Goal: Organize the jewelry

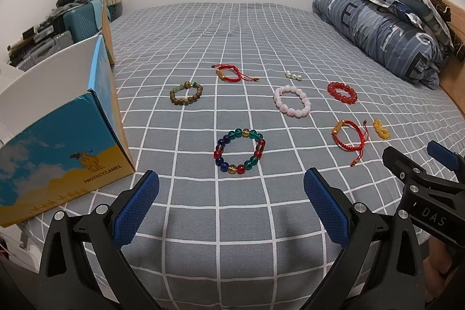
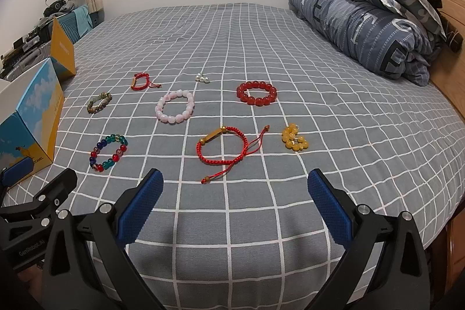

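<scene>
With both the left tongs (image 1: 231, 190) and right tongs (image 2: 235, 189) spread wide and empty above the bed (image 2: 334, 135), the nearest pieces – multicoloured bead bracelet (image 1: 240, 150) and red cord bracelet (image 2: 223, 146) – probably handle light and limp, so pinch across one side of the loop – glass beads may slip.

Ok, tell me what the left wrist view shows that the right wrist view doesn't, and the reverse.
Only the left wrist view shows the left tongs from behind, open, and the whole camel picture on the box. Only the right wrist view shows the right tongs from behind, open, and the bed's wooden side. Both show the checked bedspread, the multicolour bead bracelet, pink bracelet, red bead bracelet, two red cord bracelets, the wooden bead bracelet, the yellow beads and the pearls.
</scene>
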Motion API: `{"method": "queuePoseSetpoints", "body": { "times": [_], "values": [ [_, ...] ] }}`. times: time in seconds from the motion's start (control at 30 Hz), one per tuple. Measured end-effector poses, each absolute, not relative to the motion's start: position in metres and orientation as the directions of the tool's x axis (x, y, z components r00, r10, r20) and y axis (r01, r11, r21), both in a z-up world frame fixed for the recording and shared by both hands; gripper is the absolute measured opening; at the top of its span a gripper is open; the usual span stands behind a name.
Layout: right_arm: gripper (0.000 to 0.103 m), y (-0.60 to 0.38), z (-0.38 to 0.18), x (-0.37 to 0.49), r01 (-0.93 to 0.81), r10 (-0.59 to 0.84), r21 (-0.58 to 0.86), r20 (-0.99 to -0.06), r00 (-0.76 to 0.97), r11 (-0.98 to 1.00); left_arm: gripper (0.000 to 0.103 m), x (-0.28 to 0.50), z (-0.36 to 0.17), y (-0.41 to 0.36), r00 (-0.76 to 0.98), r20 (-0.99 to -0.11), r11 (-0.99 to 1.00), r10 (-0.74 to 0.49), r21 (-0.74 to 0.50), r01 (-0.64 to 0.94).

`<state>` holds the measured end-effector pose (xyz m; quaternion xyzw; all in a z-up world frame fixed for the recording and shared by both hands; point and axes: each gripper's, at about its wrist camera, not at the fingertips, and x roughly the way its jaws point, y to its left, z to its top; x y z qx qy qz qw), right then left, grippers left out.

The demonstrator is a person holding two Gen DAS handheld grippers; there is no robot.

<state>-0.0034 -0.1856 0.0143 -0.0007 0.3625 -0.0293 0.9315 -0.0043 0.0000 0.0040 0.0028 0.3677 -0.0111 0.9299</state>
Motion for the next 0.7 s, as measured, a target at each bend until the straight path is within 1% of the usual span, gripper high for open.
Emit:
{"method": "queuePoseSetpoints", "body": {
  "times": [0.4, 0.7],
  "values": [
    [0.096, -0.187, 0.019, -0.004, 0.054, -0.055, -0.022, -0.668, 0.742, 0.998, 0.097, -0.004, 0.007, -0.001, 0.726, -0.687, 1.000, -0.018, -0.004, 0.021],
    [0.096, -0.206, 0.064, 0.010, 0.085, -0.076, -0.017, -0.644, 0.762, 0.996, 0.097, 0.015, 0.038, 0.000, 0.718, -0.696, 1.000, -0.008, -0.021, -0.009]
  ]
}}
